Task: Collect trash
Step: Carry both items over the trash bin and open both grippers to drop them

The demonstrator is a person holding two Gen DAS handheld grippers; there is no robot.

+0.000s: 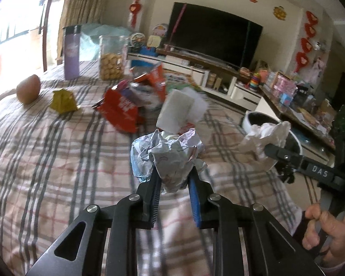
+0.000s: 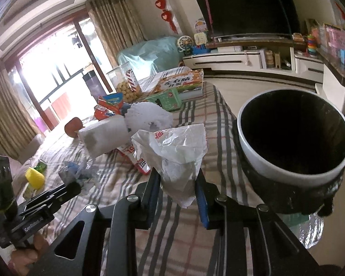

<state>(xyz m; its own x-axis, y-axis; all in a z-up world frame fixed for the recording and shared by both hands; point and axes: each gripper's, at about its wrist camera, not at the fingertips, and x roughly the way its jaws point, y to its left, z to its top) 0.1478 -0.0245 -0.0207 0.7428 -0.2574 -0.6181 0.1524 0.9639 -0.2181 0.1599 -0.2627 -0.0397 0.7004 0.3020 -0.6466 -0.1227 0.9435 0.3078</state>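
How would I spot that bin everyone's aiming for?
Find the table under the checked cloth. Off its far right edge stands a round trash bin with a white rim and dark inside. It is the only open, deep container there; the clear cookie jar is smaller.

Each camera sits just behind its own claw, looking forward and down across the plaid-covered counter (image 1: 57,142) toward the TV wall. The left view looks along the clutter; the right sits close to the bin (image 2: 294,138). Both share the television (image 1: 214,34), paper roll (image 2: 103,135), and probably the same snack bags.
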